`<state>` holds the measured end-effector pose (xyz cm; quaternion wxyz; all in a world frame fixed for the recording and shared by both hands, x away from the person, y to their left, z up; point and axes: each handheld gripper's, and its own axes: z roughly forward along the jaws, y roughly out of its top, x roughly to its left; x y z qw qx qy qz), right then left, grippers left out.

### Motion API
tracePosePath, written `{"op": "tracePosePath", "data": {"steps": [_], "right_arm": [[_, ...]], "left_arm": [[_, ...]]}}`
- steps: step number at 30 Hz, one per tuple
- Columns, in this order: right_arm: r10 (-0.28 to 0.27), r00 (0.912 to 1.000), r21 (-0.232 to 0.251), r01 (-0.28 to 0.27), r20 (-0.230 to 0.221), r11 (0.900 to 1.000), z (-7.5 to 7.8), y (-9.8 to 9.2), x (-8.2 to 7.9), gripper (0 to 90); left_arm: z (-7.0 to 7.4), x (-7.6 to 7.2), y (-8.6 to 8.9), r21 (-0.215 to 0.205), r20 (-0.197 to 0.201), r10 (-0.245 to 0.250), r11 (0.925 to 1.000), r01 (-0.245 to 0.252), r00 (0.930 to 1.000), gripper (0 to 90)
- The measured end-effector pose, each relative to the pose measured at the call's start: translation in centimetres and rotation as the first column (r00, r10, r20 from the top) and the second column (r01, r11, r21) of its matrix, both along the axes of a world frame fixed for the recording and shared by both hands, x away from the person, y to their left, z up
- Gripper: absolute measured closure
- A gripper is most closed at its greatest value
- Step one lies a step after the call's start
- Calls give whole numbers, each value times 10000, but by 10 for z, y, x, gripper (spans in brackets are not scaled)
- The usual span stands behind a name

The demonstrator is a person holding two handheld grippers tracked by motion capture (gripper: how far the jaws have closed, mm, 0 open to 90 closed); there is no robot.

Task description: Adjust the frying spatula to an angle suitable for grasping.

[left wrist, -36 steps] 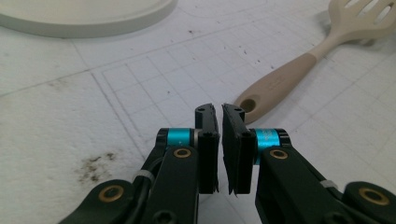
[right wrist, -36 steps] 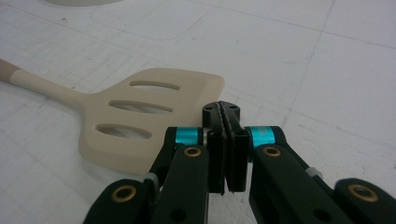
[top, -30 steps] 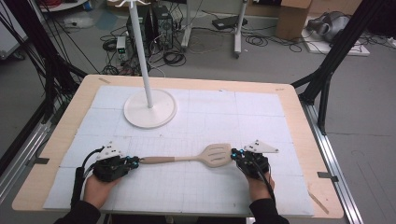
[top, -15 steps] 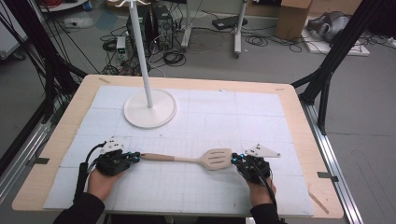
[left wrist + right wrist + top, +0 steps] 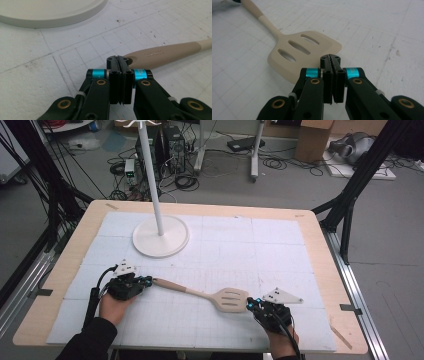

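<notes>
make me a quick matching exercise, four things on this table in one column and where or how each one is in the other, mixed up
Things:
1. spatula
2. white stand base
3. left hand-held gripper
4. right hand-held gripper

Places or states:
a. shut, at the slotted blade's edge
b. round, at the far left of the mat
c. lying flat between the two hands
d. shut, at the handle's end

Pairs: 1-c, 2-b, 3-d, 4-a

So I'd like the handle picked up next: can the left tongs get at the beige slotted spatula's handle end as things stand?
Probably yes. The left tongs sit shut right at the end of the beige slotted spatula, with nothing between them on the white gridded mat; they would need to open first.
</notes>
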<state>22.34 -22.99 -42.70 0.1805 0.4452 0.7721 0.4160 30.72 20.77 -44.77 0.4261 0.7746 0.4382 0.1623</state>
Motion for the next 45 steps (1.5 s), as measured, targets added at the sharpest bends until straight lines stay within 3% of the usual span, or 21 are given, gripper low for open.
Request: {"op": "tracePosePath", "data": {"steps": [7, 13, 19, 20, 21, 23, 27, 28, 29, 31, 32, 33, 35, 38, 41, 43, 45], "right_arm": [[260, 9996, 51, -259, -129, 9997, -1, 2, -12, 893], [414, 9989, 191, -410, -216, 9990, -1, 2, -13, 882], [512, 9987, 660, -514, 51, 9965, 4, -4, -15, 741], [335, 9990, 713, -355, 299, 9968, 7, -7, -16, 647], [335, 9990, 713, -355, 299, 9968, 7, -7, -16, 647], [85, 9986, 818, -127, 515, 9966, 8, -11, -16, 538], [-591, 9916, 971, 479, 1152, 9941, 13, -23, -16, 389], [-678, 9868, 918, 547, 1469, 9943, 15, -29, -16, 340], [-678, 9868, 918, 547, 1469, 9943, 15, -29, -16, 340], [-709, 9809, 662, 598, 1813, 9960, 17, -35, -16, 271], [-912, 9726, 652, 789, 2137, 9947, 19, -40, -16, 209], [-912, 9726, 652, 789, 2137, 9947, 19, -40, -16, 209], [-1051, 9638, 820, 874, 2451, 9928, 22, -45, -17, 182], [-1174, 9565, 847, 980, 2672, 9916, 25, -49, -18, 166], [-1235, 9589, 889, 1038, 2557, 9906, 25, -52, -18, 167], [-1301, 9586, 1048, 1065, 2535, 9888, 24, -53, -17, 166], [-1399, 9587, 1176, 1136, 2476, 9865, 24, -53, -16, 166]], "left_arm": [[0, 9, -6, 12, 203, 197, 9998, -198, 9996, 891], [-1, 15, -8, -146, 216, 364, 9992, -361, 9991, 888], [5, 11, 0, -227, 122, 407, 9989, -404, 9991, 715], [7, 9, 2, -361, 210, 437, 9984, -429, 9988, 676], [10, 5, 4, -595, 346, 520, 9970, -499, 9980, 676], [15, -2, 9, -1127, 593, 675, 9918, -605, 9960, 578], [24, -19, 23, -1936, 1188, 560, 9805, -322, 9913, 447], [27, -27, 31, -2350, 1533, 676, 9715, -300, 9859, 398], [27, -27, 31, -2350, 1533, 676, 9715, -300, 9859, 378], [30, -34, 38, -2524, 1866, 860, 9669, -368, 9787, 357], [30, -40, 42, -2731, 2075, 1016, 9611, -421, 9729, 263], [30, -40, 42, -2731, 2075, 1016, 9611, -421, 9729, 226], [29, -49, 46, -2929, 2385, 942, 9559, -209, 9666, 208], [27, -51, 48, -3051, 2445, 959, 9522, -173, 9649, 208], [25, -53, 48, -3142, 2423, 927, 9493, -122, 9658, 210], [23, -57, 50, -2987, 2621, 975, 9542, -153, 9601, 211], [22, -58, 51, -2959, 2675, 928, 9552, -99, 9591, 210]]}}
